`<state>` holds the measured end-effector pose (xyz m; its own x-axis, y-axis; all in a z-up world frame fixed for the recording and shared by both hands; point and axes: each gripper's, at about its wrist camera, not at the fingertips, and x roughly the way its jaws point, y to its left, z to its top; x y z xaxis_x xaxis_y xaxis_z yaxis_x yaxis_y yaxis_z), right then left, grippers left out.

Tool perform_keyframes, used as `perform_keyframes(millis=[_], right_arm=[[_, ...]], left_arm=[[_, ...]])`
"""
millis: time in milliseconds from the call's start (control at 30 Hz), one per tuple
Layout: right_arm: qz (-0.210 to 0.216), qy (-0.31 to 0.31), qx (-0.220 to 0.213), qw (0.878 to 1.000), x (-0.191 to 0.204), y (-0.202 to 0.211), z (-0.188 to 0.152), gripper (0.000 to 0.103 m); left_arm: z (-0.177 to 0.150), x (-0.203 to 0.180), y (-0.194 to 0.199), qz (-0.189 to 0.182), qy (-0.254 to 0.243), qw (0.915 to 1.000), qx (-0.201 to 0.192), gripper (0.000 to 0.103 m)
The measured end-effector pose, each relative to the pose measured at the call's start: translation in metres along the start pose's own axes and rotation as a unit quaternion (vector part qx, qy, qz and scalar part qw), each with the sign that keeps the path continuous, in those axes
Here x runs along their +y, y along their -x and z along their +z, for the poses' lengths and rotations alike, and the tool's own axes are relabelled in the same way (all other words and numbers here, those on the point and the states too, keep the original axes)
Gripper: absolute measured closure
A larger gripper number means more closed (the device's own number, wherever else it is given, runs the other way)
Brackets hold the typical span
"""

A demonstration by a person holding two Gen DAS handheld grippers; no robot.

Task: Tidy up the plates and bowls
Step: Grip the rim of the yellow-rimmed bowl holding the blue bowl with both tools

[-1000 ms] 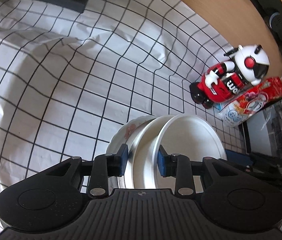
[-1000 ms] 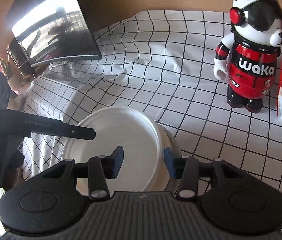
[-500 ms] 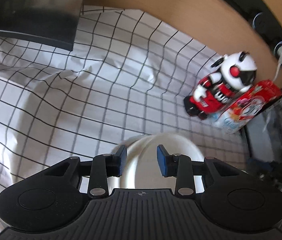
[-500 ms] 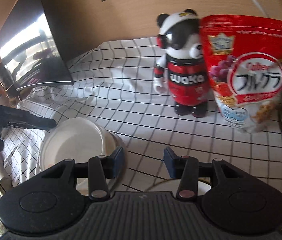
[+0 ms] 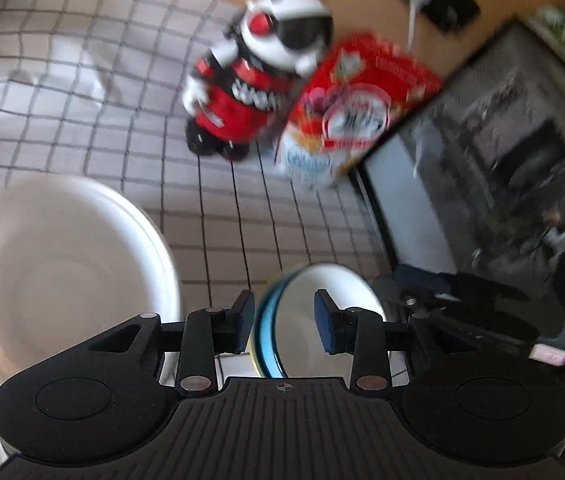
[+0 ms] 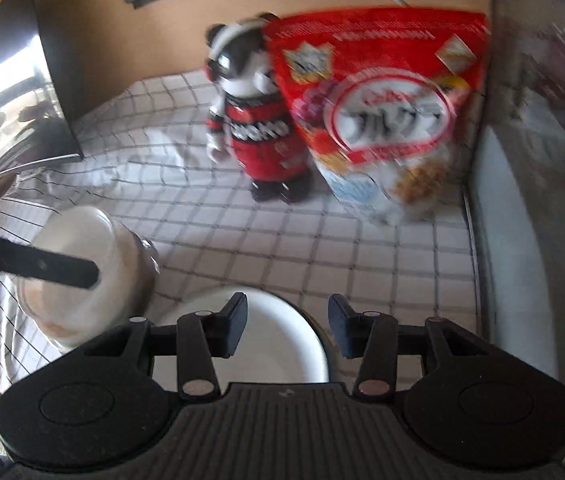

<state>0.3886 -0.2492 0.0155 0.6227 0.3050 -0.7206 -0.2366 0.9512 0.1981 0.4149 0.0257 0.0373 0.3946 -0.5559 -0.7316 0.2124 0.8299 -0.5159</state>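
Observation:
A stack of white bowls (image 5: pixel 62 264) stands on the checked cloth, at the left in the left wrist view and at the lower left in the right wrist view (image 6: pixel 82 264). A second dish, white with a blue rim (image 5: pixel 314 312), sits to its right; my left gripper (image 5: pixel 284 326) is open with this dish's rim between the fingers, touching neither. My right gripper (image 6: pixel 286 328) is open and empty above the same white dish (image 6: pixel 266 340). Part of the left gripper's arm crosses the bowl stack in the right wrist view.
A red, white and black bear figure (image 6: pixel 258 132) and a red cereal bag (image 6: pixel 386 112) stand at the back of the cloth. A dark cabinet (image 5: pixel 502 184) edges the table on the right. A dark monitor (image 6: pixel 22 80) stands at the back left.
Both grippers have swung right, away from the bowl stack, toward the blue-rimmed dish near the cereal bag. Both stay open. The bowl stack stays in place.

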Motion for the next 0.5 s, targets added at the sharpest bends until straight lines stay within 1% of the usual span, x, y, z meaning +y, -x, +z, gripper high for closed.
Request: perform_keyframes(millis=[100,200,267,333,500], right_arm=[[0.014,-0.028,0.015,0.999,-0.017,-0.003,-0.015,0.059],[0.022,-0.047,0.032,0.998,-0.029,-0.013,-0.026,0.059],[0.032,-0.06,0.047,0.997,-0.035,-0.023,-0.032,0.059],[0.045,-0.072,0.06,0.995,-0.04,-0.032,-0.037,0.058],[0.07,-0.101,0.085,0.989,-0.052,-0.051,-0.043,0.058]], left_arm=[[-0.012,-0.008,-0.02,0.015,0.005,0.9999,0.007,0.067],[-0.023,-0.01,-0.032,0.049,0.002,0.9987,0.009,0.067],[-0.029,-0.007,-0.036,0.066,0.006,0.9977,0.012,0.067],[-0.035,-0.006,-0.043,0.075,0.014,0.9968,0.024,0.067],[-0.043,-0.001,-0.059,0.073,0.036,0.9961,0.033,0.066]])
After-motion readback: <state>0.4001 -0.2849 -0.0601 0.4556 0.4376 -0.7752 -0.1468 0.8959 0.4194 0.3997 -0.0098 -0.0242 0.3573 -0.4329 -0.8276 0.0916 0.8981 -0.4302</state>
